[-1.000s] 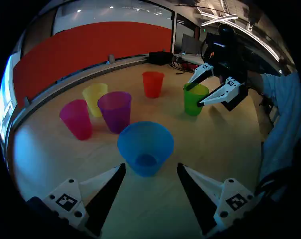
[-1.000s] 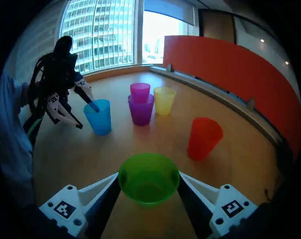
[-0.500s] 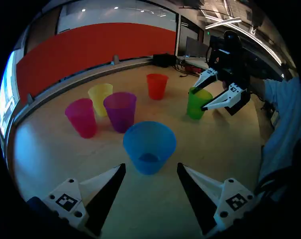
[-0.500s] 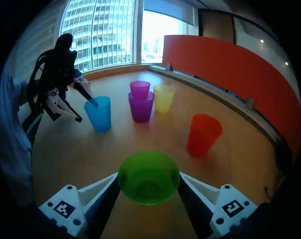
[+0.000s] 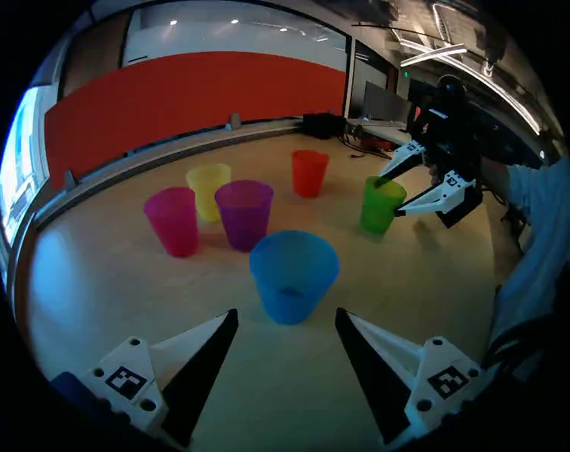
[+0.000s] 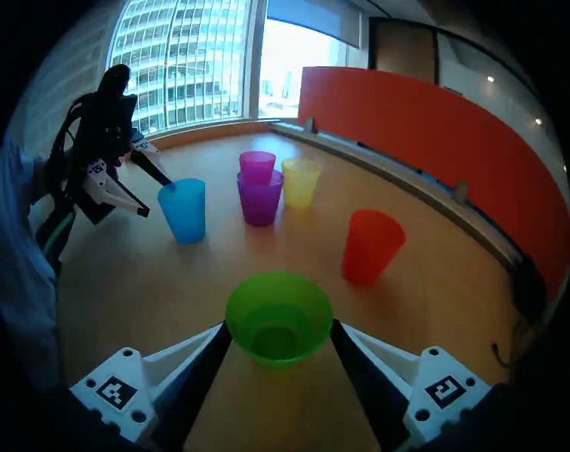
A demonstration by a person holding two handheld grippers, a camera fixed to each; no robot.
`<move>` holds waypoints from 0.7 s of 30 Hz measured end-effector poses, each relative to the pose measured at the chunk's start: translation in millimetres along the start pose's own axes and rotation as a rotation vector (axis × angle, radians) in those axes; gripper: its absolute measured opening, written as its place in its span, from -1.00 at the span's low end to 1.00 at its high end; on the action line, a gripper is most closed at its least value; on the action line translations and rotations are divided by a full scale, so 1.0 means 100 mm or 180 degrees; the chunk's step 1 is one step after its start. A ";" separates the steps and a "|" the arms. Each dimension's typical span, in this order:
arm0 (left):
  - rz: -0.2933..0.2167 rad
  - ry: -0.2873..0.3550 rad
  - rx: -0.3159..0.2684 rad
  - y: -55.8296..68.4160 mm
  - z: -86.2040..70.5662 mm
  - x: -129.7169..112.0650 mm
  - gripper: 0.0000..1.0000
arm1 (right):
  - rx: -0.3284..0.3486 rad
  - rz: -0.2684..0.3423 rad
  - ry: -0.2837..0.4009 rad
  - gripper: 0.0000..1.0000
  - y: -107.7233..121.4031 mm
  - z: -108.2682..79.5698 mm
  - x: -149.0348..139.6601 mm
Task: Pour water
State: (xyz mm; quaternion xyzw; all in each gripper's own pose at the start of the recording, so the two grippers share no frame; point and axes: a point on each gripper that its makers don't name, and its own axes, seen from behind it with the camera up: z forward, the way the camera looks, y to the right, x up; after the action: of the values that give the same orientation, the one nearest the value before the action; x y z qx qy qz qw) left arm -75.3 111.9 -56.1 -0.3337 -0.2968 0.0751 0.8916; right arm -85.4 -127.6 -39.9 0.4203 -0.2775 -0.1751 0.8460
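A blue cup (image 5: 293,275) stands on the wooden table (image 5: 96,286) just ahead of my left gripper (image 5: 285,316), whose fingers are spread wide and apart from the cup. In the right gripper view a green cup (image 6: 279,316) stands upright between the tips of my right gripper (image 6: 280,328), which is open and looks close to the rim. The left gripper view shows the green cup (image 5: 379,205) on the table with the right gripper (image 5: 387,197) straddling it. The right gripper view shows the blue cup (image 6: 182,209) in front of the left gripper (image 6: 157,198).
Red (image 5: 309,172), yellow (image 5: 207,188), purple (image 5: 244,212) and pink (image 5: 173,220) cups stand farther back on the table. A person's sleeve (image 5: 545,226) is at the right. An orange wall panel (image 6: 436,128) runs along the table's far edge, with cables (image 6: 522,286) near it.
Both grippers have drawn back a little from their cups; the blue and green cups look smaller and farther off. Both pairs of fingers stay spread and the cups stay on the table.
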 end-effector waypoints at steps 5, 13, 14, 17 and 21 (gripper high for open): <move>-0.0051 0.0077 0.0126 -0.06 -0.10 -0.02 0.92 | -0.0114 0.0023 0.0006 1.00 0.04 -0.16 -0.08; -0.0064 0.0182 0.0387 -0.19 -0.29 -0.04 0.92 | -0.0331 0.0084 0.0052 1.00 0.12 -0.46 -0.18; -0.0068 0.0199 0.0421 -0.20 -0.32 -0.03 0.92 | -0.0356 0.0097 0.0062 1.00 0.12 -0.49 -0.19; -0.0082 0.0267 0.0523 -0.25 -0.38 -0.02 0.92 | -0.0440 0.0145 0.0108 1.00 0.16 -0.60 -0.19; -0.0102 0.0385 0.0679 -0.34 -0.45 0.03 0.92 | -0.0570 0.0218 0.0224 1.00 0.22 -0.74 -0.12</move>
State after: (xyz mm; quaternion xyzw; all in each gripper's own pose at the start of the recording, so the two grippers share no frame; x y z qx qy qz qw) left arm -48.8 62.0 -60.2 -0.2362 -0.2381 0.0717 0.9394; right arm -48.0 -63.5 -62.6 0.3392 -0.2451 -0.1553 0.8948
